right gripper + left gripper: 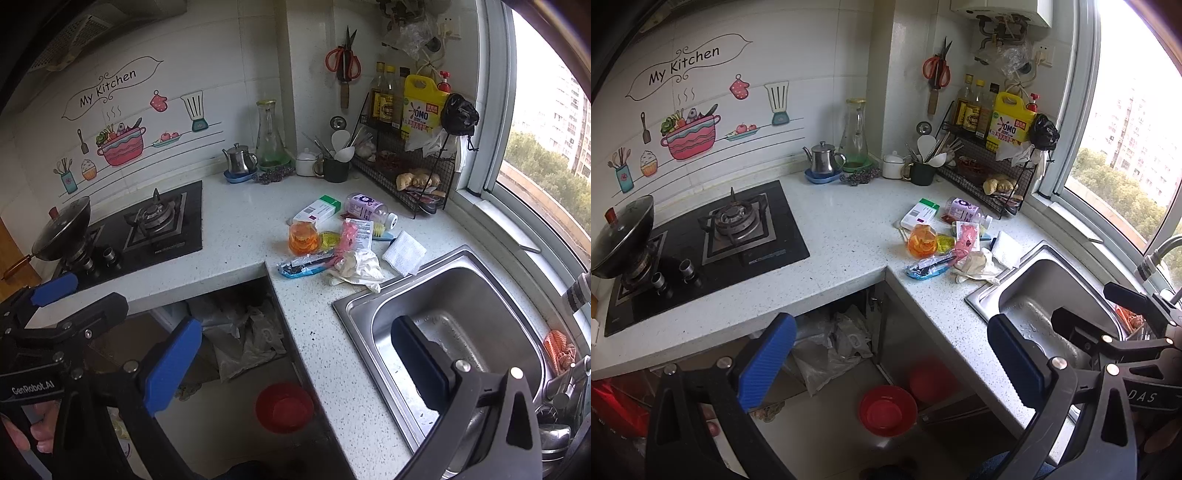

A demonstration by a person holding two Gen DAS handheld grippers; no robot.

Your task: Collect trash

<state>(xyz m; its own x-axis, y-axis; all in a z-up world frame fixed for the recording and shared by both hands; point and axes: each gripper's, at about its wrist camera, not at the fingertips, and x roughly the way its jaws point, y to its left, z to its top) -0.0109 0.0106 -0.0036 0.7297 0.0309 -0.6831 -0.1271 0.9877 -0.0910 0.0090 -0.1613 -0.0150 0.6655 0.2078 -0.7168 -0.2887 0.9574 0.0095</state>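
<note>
1. The trash lies in a loose pile on the speckled white countertop [849, 236], between the black gas hob [713, 243] on the left and the steel sink [1045, 288] on the right.
2. From left to right the pile holds a white and green carton [919, 214], a crumpled orange wrapper [922, 240], a blue wrapper [929, 266] nearest the counter edge, a pink packet [967, 238], a toppled purple-labelled bottle [963, 209], crumpled cream gloves [975, 266] and a folded white cloth [1006, 249].
3. The items overlap, so a small yellow piece behind the orange wrapper is hard to identify.
4. The open space under the counter is dim; clear plastic bags [240, 332] and a red basin [284, 406] show there.
5. The left gripper [892, 363] has its ribbed blue pads spread wide, with nothing between them, hanging in front of the counter, well apart from the pile.
6. The right gripper [295, 365] is likewise spread wide and empty, one finger over the sink; its far edge is cut off.
7. A black wire rack [990, 173] holds bottles beyond the pile.
</note>
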